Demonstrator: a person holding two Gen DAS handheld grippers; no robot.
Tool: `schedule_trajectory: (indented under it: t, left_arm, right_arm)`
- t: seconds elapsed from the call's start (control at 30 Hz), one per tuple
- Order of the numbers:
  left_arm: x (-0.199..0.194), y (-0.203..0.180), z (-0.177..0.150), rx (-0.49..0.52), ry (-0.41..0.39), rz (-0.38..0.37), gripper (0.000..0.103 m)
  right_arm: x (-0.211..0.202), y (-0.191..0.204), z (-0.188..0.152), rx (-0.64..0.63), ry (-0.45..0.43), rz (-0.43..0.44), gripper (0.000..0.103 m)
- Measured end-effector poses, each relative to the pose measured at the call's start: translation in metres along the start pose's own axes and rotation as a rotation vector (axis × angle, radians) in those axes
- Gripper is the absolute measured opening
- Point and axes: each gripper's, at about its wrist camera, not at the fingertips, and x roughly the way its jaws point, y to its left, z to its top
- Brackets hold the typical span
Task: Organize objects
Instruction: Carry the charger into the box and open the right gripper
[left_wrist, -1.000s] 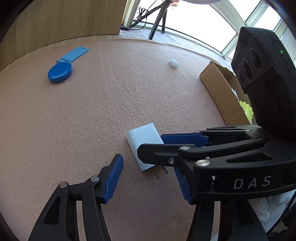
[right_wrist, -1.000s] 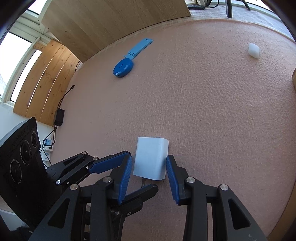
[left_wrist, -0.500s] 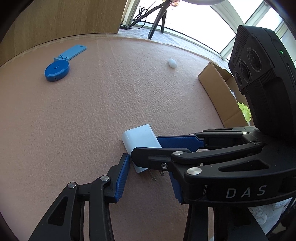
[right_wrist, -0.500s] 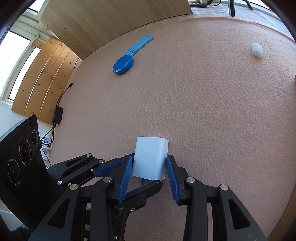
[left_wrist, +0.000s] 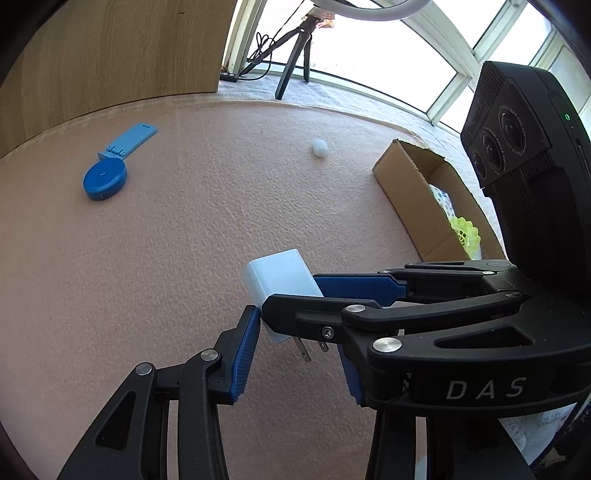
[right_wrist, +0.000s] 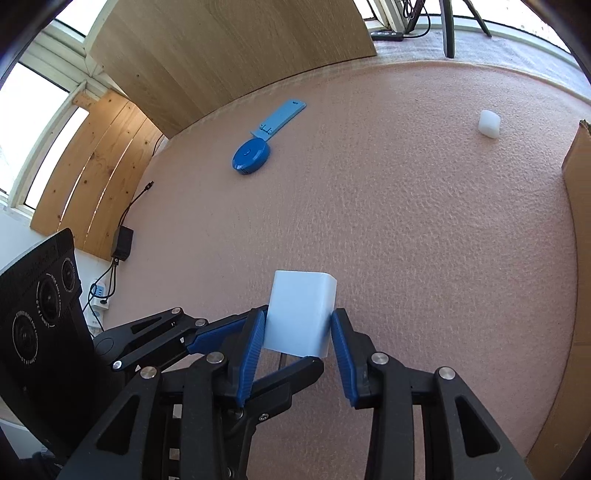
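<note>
Right wrist view: smooth white boxy charger (right_wrist: 301, 314) pinched in right tool (right_wrist: 298, 334), ribbed blue pads; left tool (left_wrist: 299, 347) clamped on it too, over pebbly pink desk (right_wrist: 406, 221).

A smooth, matt white plastic charger (right_wrist: 301, 312) with bare metal prongs (left_wrist: 303, 349) sits above the table's (right_wrist: 406, 221) rough, pebbled pink foam covering, beside a plain brown cardboard box (left_wrist: 413, 199) and glossy blue plastic tape measure (left_wrist: 105, 179).

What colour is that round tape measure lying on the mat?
Blue, the tape measure shows best in the right wrist view.
</note>
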Motion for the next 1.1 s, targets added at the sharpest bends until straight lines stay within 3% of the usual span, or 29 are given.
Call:
schedule_trajectory:
  t: [0.5,0.8,1.1]
  left_arm:
    - [0.011,-0.100,0.045,0.182,-0.034,-0.089,0.045]
    - [0.041,-0.166,0.077,0.278,-0.043,-0.148,0.045]
    - [0.077,-0.203,0.101,0.317,-0.016,-0.181,0.045]
  right_arm:
    - [-0.088,-0.048,-0.007,0.079,-0.162,-0.090,0.034]
    - [-0.139,-0.101,-0.006,0.143,-0.244,-0.150,0.034]
    - [-0.161,-0.148,0.001,0.192,-0.272,-0.178,0.034]
